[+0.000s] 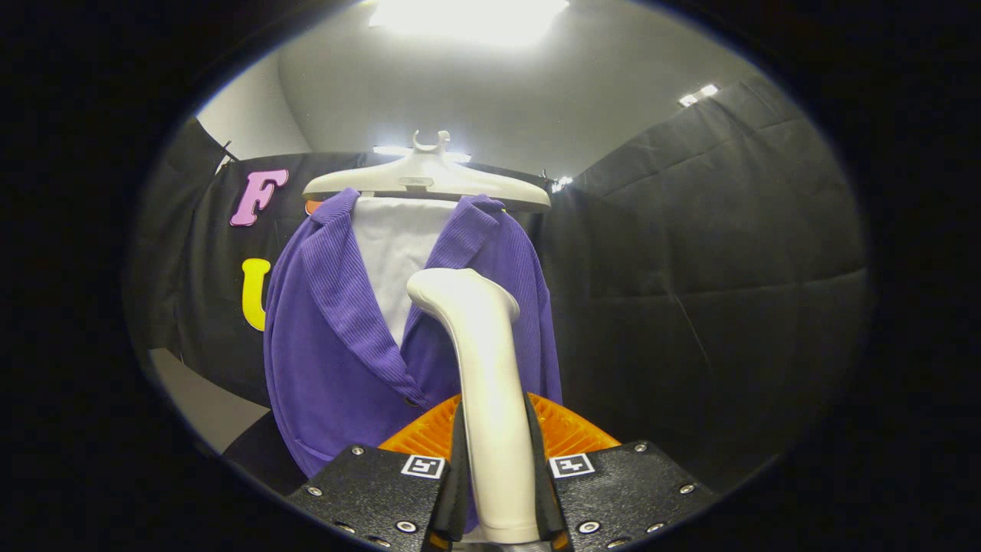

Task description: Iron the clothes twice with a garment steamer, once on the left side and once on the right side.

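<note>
A purple ribbed jacket (337,360) hangs open on a white hanger (426,180), with a white panel (395,245) behind its lapels. My gripper (497,475) is shut on the handle of a white garment steamer (483,360), which stands upright between my fingers. The steamer's head points at the jacket's right front, around chest height. Whether the head touches the cloth cannot be told. The steamer hides part of the jacket's right half.
An orange ridged object (563,429) lies just beyond the fingers, below the jacket's hem. Black padded cloth walls (705,268) close in behind and to the right. A pale floor strip (203,406) runs left of the jacket.
</note>
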The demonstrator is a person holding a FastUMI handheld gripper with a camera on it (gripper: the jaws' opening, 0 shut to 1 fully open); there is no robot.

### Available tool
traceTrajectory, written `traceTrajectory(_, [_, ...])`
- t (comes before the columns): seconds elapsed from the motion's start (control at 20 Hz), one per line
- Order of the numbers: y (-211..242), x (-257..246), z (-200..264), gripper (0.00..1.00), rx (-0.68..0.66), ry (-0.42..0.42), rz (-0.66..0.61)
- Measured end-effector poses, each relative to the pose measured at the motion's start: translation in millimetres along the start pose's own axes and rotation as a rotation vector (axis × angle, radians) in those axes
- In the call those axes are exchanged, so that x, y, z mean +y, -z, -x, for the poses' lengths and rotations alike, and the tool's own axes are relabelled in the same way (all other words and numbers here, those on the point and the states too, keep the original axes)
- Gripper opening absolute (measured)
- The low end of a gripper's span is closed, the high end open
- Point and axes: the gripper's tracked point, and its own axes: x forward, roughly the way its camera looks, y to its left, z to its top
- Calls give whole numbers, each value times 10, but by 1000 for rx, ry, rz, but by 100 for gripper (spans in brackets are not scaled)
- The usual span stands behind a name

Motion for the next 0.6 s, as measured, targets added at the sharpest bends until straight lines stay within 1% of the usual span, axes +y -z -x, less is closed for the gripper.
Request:
traceTrajectory(0.15, [161,-43,-35,35,15,-10,41])
traceTrajectory(0.3, [272,-115,-50,35,21,-18,32])
traceTrajectory(0.5, [527,-230,-4,35,58,3,58])
traceTrajectory(0.6, [722,-265,60,35,88,6,49])
